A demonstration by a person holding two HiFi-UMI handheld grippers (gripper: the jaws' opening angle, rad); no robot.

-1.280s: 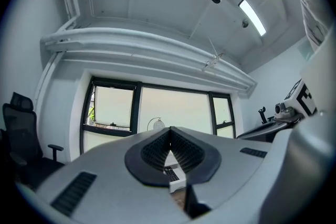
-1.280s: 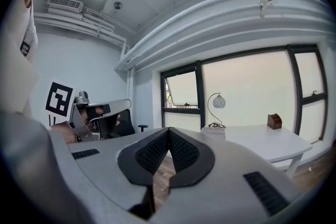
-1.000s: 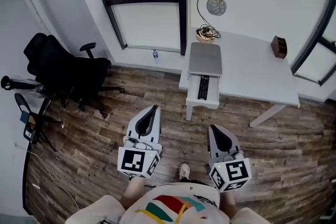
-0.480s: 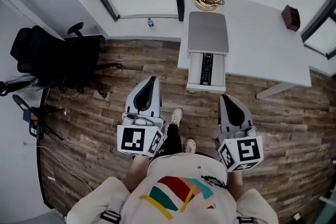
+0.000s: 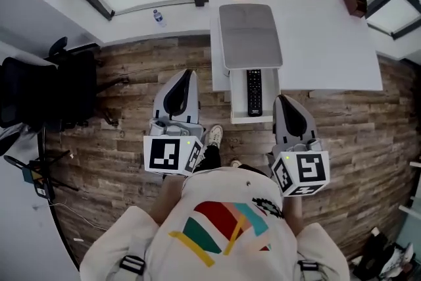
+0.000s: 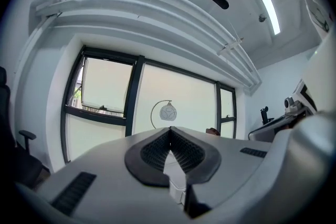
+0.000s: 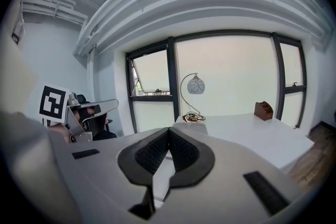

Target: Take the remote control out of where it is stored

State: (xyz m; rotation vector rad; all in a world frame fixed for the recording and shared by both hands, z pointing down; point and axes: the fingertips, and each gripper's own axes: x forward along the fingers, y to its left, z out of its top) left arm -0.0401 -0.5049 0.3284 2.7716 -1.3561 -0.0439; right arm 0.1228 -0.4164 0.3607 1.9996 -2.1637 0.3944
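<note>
The remote control (image 5: 254, 91) lay in the open drawer (image 5: 253, 119), just left of your right gripper (image 5: 284, 101). You held it and your left gripper (image 5: 191, 74) pointing forward, both pressed together and empty.

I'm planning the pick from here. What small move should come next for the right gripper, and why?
Probably open the right gripper and ease it forward toward the remote: the drawer stands open, the remote lies bare inside, and the jaws are shut and empty, short of it.
</note>
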